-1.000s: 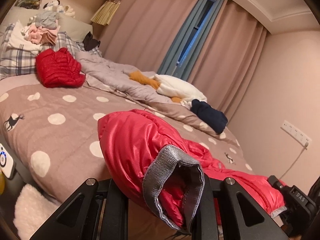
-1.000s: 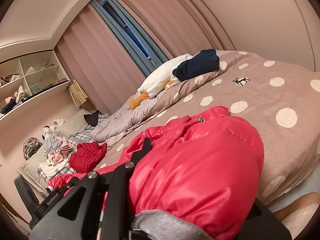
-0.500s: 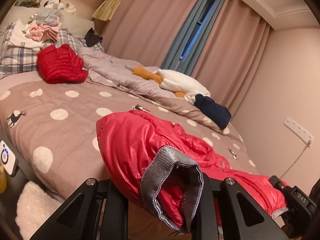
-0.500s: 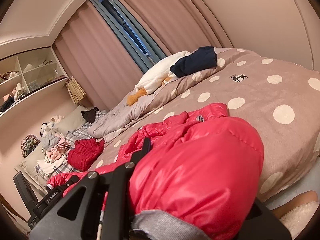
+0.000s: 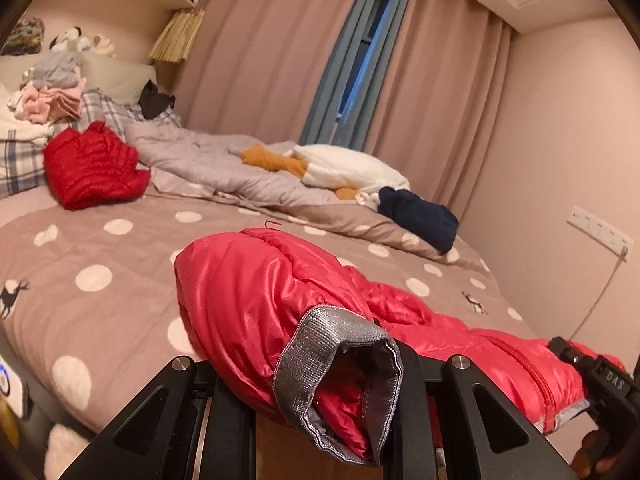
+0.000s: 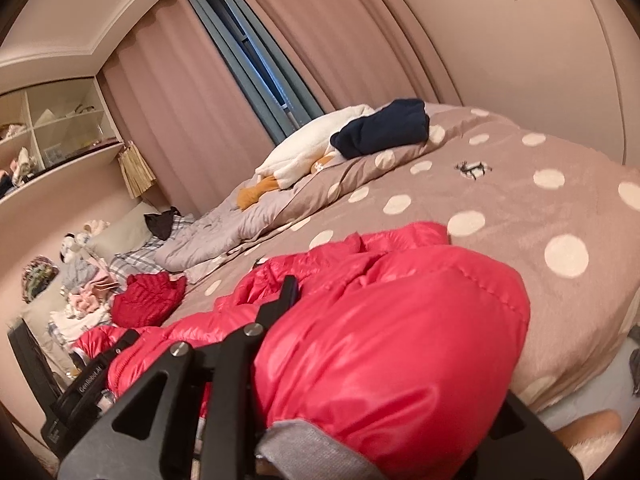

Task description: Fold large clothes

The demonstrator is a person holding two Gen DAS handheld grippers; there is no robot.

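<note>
A bright red puffer jacket (image 5: pixel 256 296) with grey knit cuffs lies along the near edge of the polka-dot bed. My left gripper (image 5: pixel 316 368) is shut on one sleeve just behind its grey cuff (image 5: pixel 332 340), which droops open toward the camera. My right gripper (image 6: pixel 392 340) is shut on the other sleeve (image 6: pixel 392 344), which bulges over and hides its right finger. The jacket's body (image 6: pixel 320 264) runs between the two grippers. Each gripper shows in the other's view: the right gripper (image 5: pixel 600 380) at the lower right, the left gripper (image 6: pixel 84 384) at the lower left.
A folded dark-red jacket (image 5: pixel 94 166) lies near the plaid pillows, beside a heap of pale clothes (image 5: pixel 48 96). A grey quilt (image 5: pixel 208 164), a white and orange plush (image 5: pixel 344 168) and a navy garment (image 5: pixel 420 216) sit along the bed's far side. A wall (image 5: pixel 560 160) stands on the right.
Both grippers have shifted a little sideways with the sleeves still gripped, so the room has slid slightly in each view. The jacket's hold and shape are unchanged.
</note>
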